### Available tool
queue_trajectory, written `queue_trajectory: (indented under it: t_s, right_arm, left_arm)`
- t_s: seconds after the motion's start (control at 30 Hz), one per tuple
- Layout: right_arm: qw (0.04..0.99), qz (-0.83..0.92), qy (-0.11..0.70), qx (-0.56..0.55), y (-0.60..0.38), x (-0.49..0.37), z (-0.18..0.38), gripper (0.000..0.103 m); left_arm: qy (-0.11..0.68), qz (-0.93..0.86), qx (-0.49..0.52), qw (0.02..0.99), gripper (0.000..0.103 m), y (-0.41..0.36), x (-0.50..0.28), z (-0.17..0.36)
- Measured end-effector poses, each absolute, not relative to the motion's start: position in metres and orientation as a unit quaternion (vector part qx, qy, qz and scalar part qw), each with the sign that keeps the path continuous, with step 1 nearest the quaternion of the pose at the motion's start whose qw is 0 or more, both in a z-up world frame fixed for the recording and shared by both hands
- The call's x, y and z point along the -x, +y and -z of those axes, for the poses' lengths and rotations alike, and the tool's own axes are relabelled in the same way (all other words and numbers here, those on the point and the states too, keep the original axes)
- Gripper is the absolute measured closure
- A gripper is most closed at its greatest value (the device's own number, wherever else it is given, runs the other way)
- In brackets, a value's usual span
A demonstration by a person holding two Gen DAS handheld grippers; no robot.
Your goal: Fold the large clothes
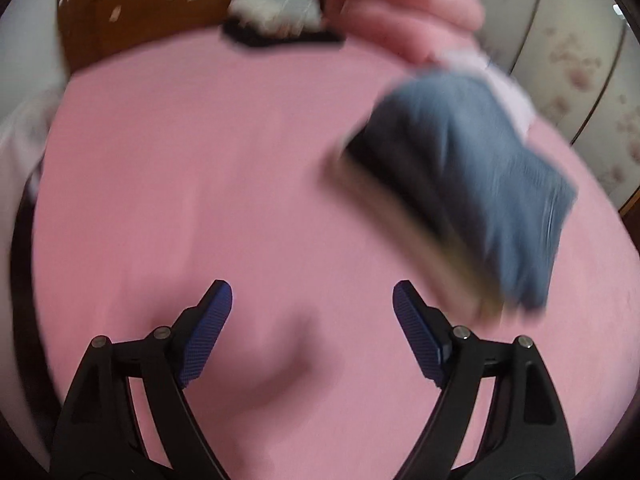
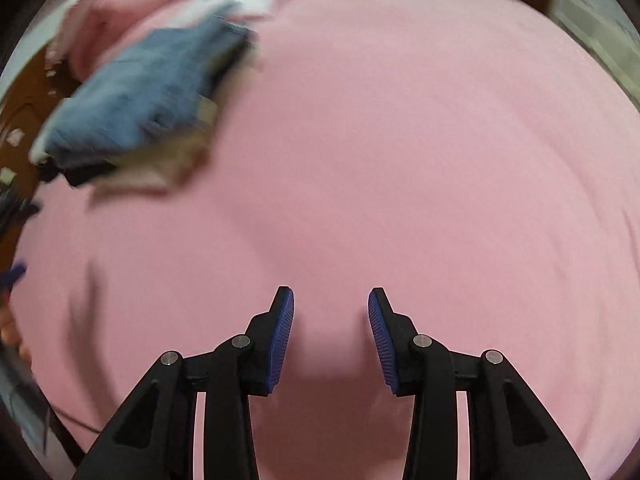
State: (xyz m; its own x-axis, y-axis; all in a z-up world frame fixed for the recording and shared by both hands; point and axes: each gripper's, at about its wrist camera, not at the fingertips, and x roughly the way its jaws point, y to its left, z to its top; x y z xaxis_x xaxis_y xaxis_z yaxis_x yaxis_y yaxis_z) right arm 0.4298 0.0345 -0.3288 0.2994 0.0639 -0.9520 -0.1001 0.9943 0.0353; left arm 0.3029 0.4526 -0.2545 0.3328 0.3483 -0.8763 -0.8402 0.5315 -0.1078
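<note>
Both the left gripper (image 1: 312,298) and right gripper (image 2: 331,300) are held with jaws parted (nothing gripped) over the pink bed sheet (image 2: 400,140); the folded blue garment (image 1: 472,168) lies beyond them. Its stack could be toppled by a careless sweep.

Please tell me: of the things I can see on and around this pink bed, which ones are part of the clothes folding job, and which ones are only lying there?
Part of the job:
- folded blue-grey garment, lying on the pink bed sheet
- pink clothes pile behind it
- left gripper and right gripper, both open and empty

Only lying there:
- white and black bundle at the far edge
- wooden headboard
</note>
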Motion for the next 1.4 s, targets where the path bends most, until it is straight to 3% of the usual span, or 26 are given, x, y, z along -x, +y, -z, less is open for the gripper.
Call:
queue_trajectory:
  t_s: [0.1, 0.2, 0.33, 0.47, 0.63, 0.77, 0.9, 1.27, 1.4]
  right_arm:
    - [0.779, 0.003, 0.627, 0.007, -0.030, -0.393, 0.333, 0.057]
    - [0.775, 0.046, 0.630, -0.007, -0.096, -0.349, 0.332, 0.048]
    - [0.763, 0.088, 0.641, -0.019, -0.179, -0.293, 0.326, 0.038]
    - [0.749, 0.135, 0.649, 0.011, -0.266, -0.236, 0.309, 0.019]
    - [0.737, 0.141, 0.660, -0.045, -0.345, -0.184, 0.290, 0.017]
    - [0.741, 0.135, 0.654, -0.079, -0.376, -0.170, 0.269, 0.016]
    - [0.744, 0.091, 0.658, -0.065, -0.374, -0.175, 0.245, 0.002]
    - [0.766, 0.011, 0.643, 0.021, -0.338, -0.189, 0.170, 0.001]
    - [0.764, 0.019, 0.645, -0.004, -0.331, -0.197, 0.140, 0.001]
  left_arm:
    - [0.514, -0.342, 0.298, 0.728, 0.022, 0.412, -0.277, 0.295]
    - [0.627, -0.282, 0.240, 0.686, 0.026, 0.343, -0.262, 0.330]
    - [0.652, -0.237, 0.153, 0.704, 0.026, 0.249, -0.231, 0.318]
    - [0.667, -0.206, 0.125, 0.705, 0.026, 0.163, -0.194, 0.302]
    - [0.701, -0.207, 0.079, 0.678, 0.026, 0.079, -0.164, 0.286]
    - [0.678, -0.130, 0.039, 0.722, 0.026, 0.021, -0.166, 0.238]
    - [0.654, -0.074, -0.003, 0.753, 0.026, -0.025, -0.166, 0.195]
    - [0.620, -0.029, -0.062, 0.781, 0.026, -0.063, -0.261, 0.097]
    - [0.604, -0.011, -0.062, 0.794, 0.026, -0.073, -0.271, 0.052]
